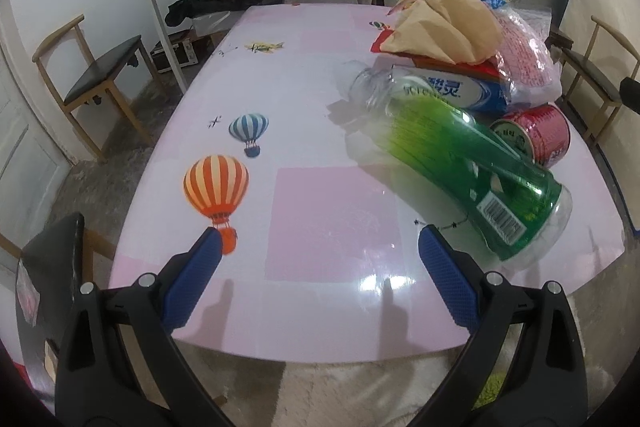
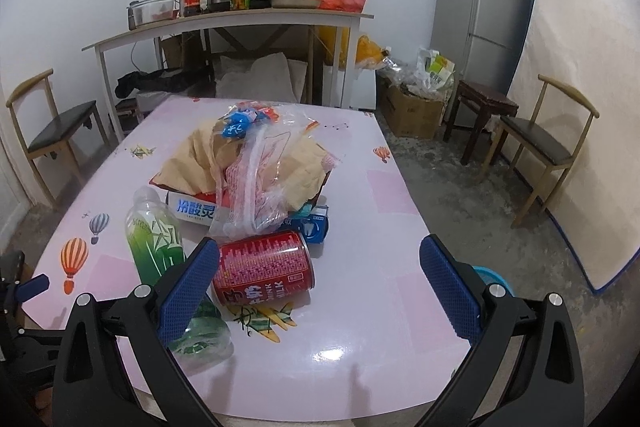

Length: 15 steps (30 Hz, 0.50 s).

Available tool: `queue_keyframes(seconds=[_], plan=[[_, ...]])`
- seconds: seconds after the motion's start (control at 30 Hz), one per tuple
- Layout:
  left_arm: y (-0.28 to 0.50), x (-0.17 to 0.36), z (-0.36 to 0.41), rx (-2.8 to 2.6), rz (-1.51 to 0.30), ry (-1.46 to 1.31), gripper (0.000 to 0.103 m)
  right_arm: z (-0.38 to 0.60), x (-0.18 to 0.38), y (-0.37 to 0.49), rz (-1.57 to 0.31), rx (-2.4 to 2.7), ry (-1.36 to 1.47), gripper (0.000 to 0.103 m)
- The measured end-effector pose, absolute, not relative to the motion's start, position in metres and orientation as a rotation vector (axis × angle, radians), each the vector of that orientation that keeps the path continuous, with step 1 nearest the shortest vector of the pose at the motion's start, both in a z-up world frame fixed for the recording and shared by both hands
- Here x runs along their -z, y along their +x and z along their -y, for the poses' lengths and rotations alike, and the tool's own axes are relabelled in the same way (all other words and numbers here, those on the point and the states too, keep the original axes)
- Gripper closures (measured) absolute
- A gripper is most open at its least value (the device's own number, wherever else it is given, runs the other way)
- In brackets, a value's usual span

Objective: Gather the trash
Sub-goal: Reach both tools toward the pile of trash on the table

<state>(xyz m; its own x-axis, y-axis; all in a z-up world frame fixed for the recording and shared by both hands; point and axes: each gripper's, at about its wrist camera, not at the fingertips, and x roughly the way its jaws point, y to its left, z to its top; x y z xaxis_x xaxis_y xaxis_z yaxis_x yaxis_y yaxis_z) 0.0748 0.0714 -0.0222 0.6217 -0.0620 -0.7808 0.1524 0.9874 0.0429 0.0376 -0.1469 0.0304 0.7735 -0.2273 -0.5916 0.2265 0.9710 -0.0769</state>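
Left wrist view: left gripper [image 1: 320, 243] spread wide, blue pads [image 1: 192, 283] apart, grasping nothing, poised over the near edge of the pink table [image 1: 320, 211]. Green-labelled plastic bottle [image 1: 460, 163] lying on its side just right of the gripper, its base toward the camera, its neck pointing away. Red can [image 1: 536, 133] on its side right behind the bottle, touching it or nearly so. Farther back, a heap of trash: toothpaste box [image 1: 452, 89], crumpled brown paper [image 1: 440, 27] on top, clear plastic bag [image 1: 524, 63] at the right. Hot-air-balloon prints [image 1: 216, 191] on the tabletop to the left.

Right wrist view: right gripper [image 2: 320, 255] likewise released, fingers wide, empty. Red can [image 2: 264, 267] on its side between the fingers, closer to the left pad [image 2: 188, 291], seemingly not pinched. Green bottle [image 2: 156, 239] to the left, partly hidden behind that pad. Behind the can, the toothpaste box [image 2: 192, 211], brown paper [image 2: 192, 163] and plastic bag [image 2: 260, 179] piled mid-table. Round blue object [image 2: 492, 277] on the floor behind the right finger. Wooden chair [image 2: 540, 143] and grey fridge [image 2: 480, 7] at the right.
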Motion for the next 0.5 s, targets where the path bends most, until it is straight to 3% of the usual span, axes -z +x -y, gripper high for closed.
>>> queue_keyframes(seconds=[0.2,0.5], plan=[[0.080,0.014,-0.074,0.208,-0.845,0.035,0.009,0.152,-0.038,0.048,-0.645,0.209,0.031,0.005],[0.120,-0.029,-0.075,0.420,-0.635,-0.109,0.009,0.167,-0.049,0.060,-0.604,0.174,0.068,0.005]])
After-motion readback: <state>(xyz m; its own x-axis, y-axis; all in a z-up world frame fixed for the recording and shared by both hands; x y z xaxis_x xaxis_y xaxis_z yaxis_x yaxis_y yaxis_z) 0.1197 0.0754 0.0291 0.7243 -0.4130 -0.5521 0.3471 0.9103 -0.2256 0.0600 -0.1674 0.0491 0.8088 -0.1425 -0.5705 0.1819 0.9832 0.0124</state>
